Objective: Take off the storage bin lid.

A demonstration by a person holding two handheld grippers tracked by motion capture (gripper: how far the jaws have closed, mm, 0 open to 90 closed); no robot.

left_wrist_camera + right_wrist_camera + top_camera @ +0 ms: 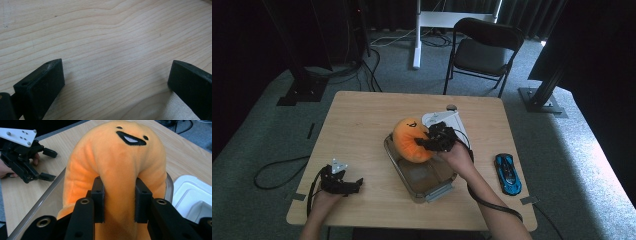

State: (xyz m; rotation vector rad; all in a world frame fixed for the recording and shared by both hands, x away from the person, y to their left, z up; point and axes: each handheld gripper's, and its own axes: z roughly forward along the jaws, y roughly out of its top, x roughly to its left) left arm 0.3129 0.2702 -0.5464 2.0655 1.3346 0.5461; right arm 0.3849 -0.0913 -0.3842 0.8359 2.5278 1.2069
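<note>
Both pads of the right tongs (119,202) tight on the orange plush (117,162); left tongs (117,82) wide, empty.

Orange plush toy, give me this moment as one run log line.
right gripper: shut on orange plush toy | toy: over glass dish | left gripper: open, nothing between jaws, on table | blue toy car: untouched

In the high view the table (362,125) takes the middle of the frame. A glass dish (424,185) lies a little right of its centre, and the plush toy (409,140) sits at the upper end of the dish. A white lid (444,119) lies just behind the toy, toward the upper right. A toy car (508,173) lies at the right edge, well apart from the dish. The left gripper (354,184) rests at the lower left. A chair (482,50) stands behind the table, at the top.
</note>
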